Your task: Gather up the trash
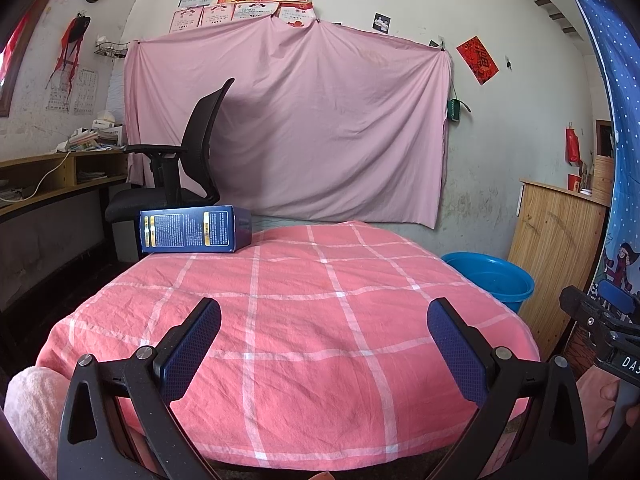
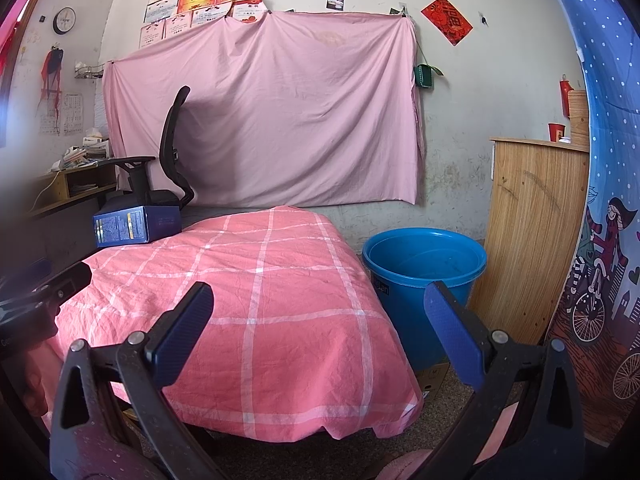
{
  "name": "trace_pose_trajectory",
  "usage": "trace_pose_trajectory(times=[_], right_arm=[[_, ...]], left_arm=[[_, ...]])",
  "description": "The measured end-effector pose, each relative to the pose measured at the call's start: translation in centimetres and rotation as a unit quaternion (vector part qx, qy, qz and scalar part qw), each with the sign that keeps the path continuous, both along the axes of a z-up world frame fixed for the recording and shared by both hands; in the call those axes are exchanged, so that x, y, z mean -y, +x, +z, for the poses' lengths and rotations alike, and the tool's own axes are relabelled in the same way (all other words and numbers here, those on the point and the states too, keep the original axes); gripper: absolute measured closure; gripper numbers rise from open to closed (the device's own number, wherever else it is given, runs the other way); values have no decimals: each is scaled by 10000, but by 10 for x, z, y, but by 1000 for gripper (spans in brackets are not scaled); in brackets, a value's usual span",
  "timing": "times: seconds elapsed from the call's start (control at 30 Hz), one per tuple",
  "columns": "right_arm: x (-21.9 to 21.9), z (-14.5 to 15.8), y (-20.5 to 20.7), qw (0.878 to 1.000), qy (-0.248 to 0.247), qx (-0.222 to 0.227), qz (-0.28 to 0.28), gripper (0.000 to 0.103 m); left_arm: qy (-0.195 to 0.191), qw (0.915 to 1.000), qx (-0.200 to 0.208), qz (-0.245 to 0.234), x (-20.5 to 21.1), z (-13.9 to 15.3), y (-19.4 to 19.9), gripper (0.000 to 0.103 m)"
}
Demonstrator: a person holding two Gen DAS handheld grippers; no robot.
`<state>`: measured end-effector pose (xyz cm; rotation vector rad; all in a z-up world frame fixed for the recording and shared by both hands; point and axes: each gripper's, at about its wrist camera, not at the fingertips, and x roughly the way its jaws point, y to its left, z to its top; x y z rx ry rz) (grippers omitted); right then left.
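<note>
Left wrist view: left claw [image 1: 324, 344], black arms with blue ribbed pads, spread wide and holding nothing, poised over a surface draped in a pink cloth with white check lines [image 1: 304, 320]. A dark blue rectangular cardboard box with printed labels [image 1: 195, 228] lies on its long side at the far left corner of the cloth, well apart from the claw. A black mesh office chair [image 1: 188, 160] stands just behind the box; a pink sheet [image 1: 304, 120] hangs on the wall beyond. A round blue plastic bucket [image 1: 494, 280] sits off the right edge of the surface, beside a wooden cabinet [image 1: 556, 240]. Part of the right claw's black body shows at the right border, with fingers of a hand [image 1: 608, 412] below it. Right wrist view: right claw [image 2: 320, 334], same build, likewise spread wide and empty, positioned over the near right part of the cloth. The box rests at far left on the cloth's corner; the bucket stands on the floor, just beside the surface's right edge, open mouth upward.
</note>
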<state>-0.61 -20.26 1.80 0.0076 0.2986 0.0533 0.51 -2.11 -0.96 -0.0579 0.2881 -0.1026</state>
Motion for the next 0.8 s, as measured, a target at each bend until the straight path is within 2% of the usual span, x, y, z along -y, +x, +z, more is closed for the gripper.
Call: trace_pose_trajectory(times=[0.8], right_arm=[[0,0,-1,10000,13,2,-9,0]], left_arm=[[7,10000,38,7,1,3,-1,2]])
